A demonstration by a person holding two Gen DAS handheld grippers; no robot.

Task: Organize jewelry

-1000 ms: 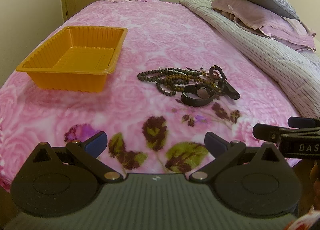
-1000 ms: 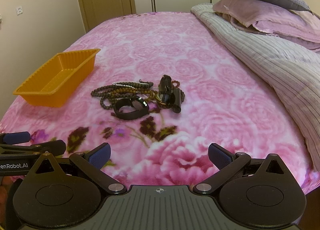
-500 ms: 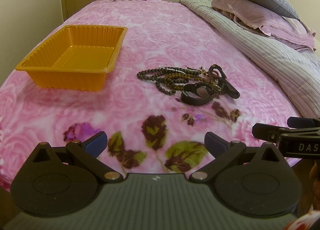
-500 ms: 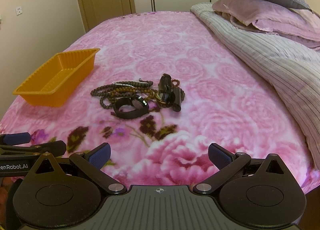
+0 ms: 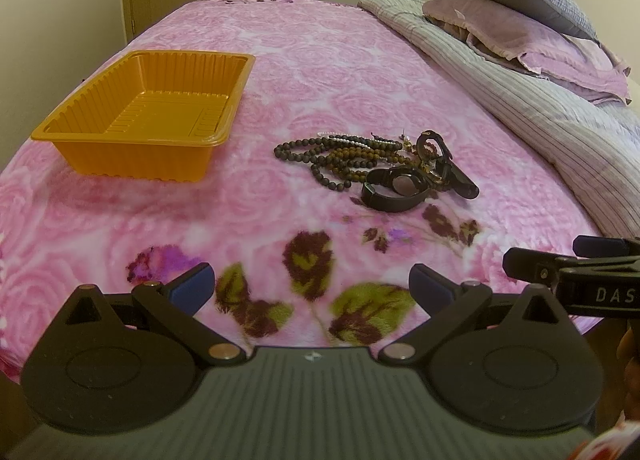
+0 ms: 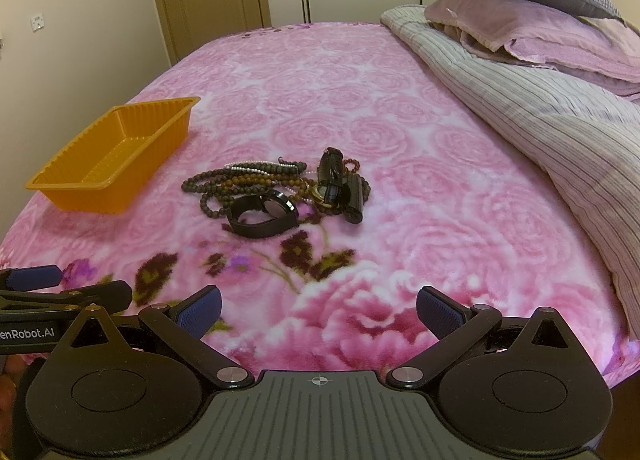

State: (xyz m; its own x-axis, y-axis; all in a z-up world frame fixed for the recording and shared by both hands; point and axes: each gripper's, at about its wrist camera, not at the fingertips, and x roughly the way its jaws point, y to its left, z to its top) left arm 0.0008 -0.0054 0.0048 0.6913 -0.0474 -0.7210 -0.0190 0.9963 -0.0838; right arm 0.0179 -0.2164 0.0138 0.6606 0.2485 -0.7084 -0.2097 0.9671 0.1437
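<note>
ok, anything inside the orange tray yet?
Nothing visible. The orange tray shows only its bare ribbed floor in the left wrist view. The bead strands and black watch lie on the blanket beside it. Its near wall hides a strip of floor in the right wrist view.

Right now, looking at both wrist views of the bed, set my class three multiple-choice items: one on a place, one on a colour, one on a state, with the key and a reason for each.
1. Where does the jewelry pile lie?
A. inside the tray
B. on the blanket, right of the tray
C. on the pillows

2. What colour is the tray?
A. orange
B. blue
C. white

3. How do the left gripper and right gripper stand?
A. both shut on beads
B. one open, one shut
C. both open, holding nothing

Key: B, the beads and black bands rest on the pink blanket beside the tray; A, its walls are plain orange; C, a wide gap shows between each pair of blue pads.
</note>
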